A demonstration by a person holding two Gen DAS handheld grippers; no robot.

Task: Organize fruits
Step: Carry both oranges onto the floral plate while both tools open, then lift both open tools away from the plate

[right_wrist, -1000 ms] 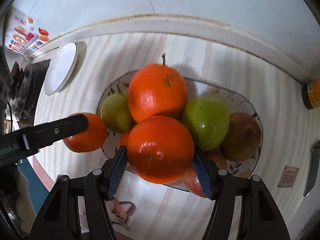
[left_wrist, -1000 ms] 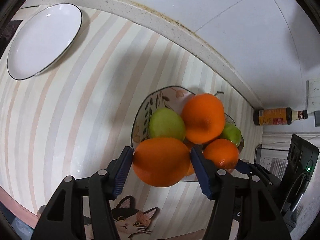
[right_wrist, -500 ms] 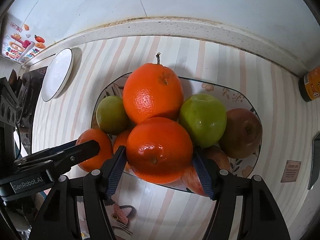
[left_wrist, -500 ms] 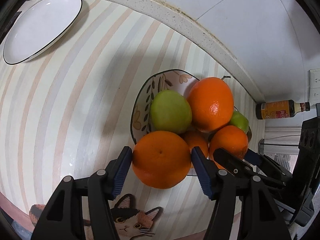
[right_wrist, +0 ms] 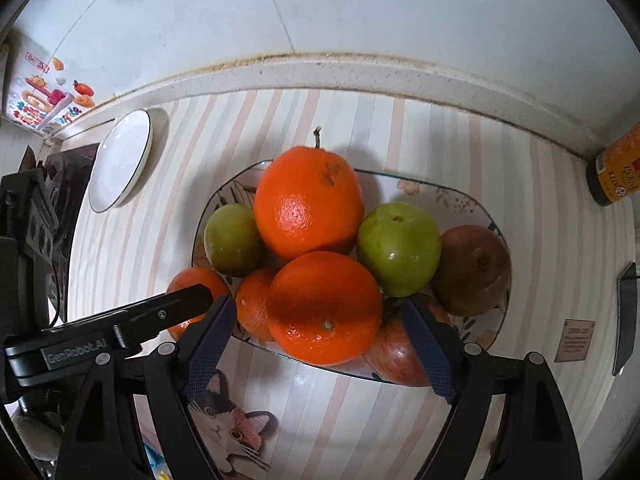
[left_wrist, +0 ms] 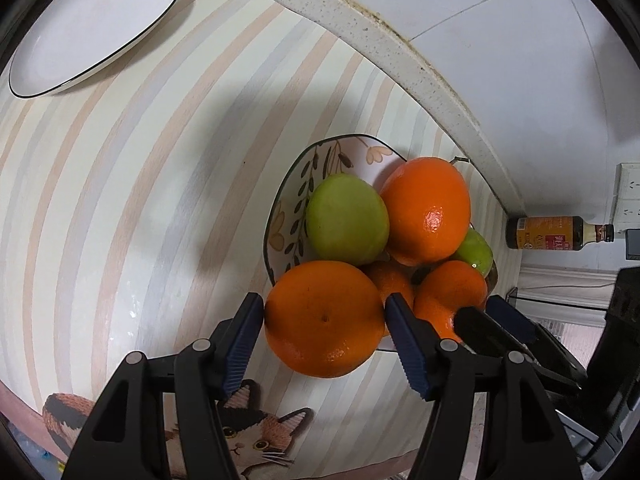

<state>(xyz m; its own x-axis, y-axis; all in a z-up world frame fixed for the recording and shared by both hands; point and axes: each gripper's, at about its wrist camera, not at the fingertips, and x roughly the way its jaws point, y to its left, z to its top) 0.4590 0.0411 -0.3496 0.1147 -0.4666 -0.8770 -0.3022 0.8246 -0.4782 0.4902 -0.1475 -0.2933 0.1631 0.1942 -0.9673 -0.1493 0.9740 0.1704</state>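
A flowered plate (right_wrist: 452, 200) carries a heap of oranges, green apples and reddish apples. My right gripper (right_wrist: 320, 336) hangs over its near edge with the jaws opening. An orange (right_wrist: 324, 308) lies on the heap between them, with a gap at each blue pad. My left gripper (left_wrist: 324, 328) is shut on another orange (left_wrist: 324, 318) at the plate's (left_wrist: 340, 156) near left rim. In the right wrist view that orange (right_wrist: 196, 284) shows behind a black left finger (right_wrist: 160, 316). The biggest orange (right_wrist: 308, 204) tops the heap.
A white plate (left_wrist: 92, 20) lies at the far left by the stone ledge. A brown sauce bottle (left_wrist: 556, 234) lies on its side at the right by the wall. The striped mat (left_wrist: 140, 200) has a cat picture (right_wrist: 224, 436) near the front edge.
The right jaws have spread off their orange, which now rests on the heap. The left gripper has sunk a little toward the plate's rim, still holding its orange.
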